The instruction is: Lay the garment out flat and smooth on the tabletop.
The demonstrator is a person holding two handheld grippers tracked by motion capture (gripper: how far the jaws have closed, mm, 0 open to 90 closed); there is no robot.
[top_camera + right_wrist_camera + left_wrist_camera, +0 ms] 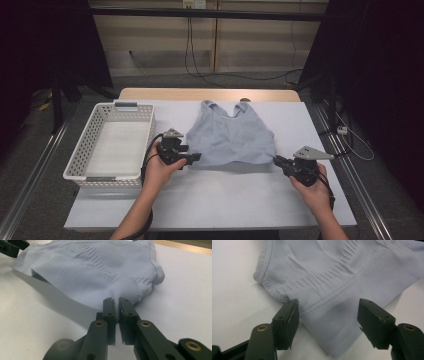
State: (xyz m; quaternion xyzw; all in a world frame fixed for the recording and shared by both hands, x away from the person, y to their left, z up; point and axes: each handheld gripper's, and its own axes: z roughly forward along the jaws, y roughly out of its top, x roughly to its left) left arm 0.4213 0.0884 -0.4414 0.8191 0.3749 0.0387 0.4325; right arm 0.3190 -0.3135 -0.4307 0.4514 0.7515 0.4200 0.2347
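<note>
Listing what we have in hand: one pale blue top [231,137], flat on the table [210,200], straps away from us, hem toward us, its long hem edge running from one gripper to the other.

Right gripper [117,305]: jaws closed on the hem corner, ribbed band bunched and pinched between the pads. In the high view that gripper [278,161] sits at the top's lower corner on our right.

Left gripper [328,308]: jaws partly closed, not yet pressing. The other hem corner lies between them, fabric pointing straight back toward the gripper body; one pad just touches the cloth edge, the other stands apart from it. In the high view this gripper [196,157] is at the corner nearest the basket [85,150].

Key relation, as we judge it: the cloth is already inside the left jaws, so closing is what remains, without reaching. Both hands are at their own corners; the left is the one with work to do. With both corners held, the hem can be lifted level.
</note>
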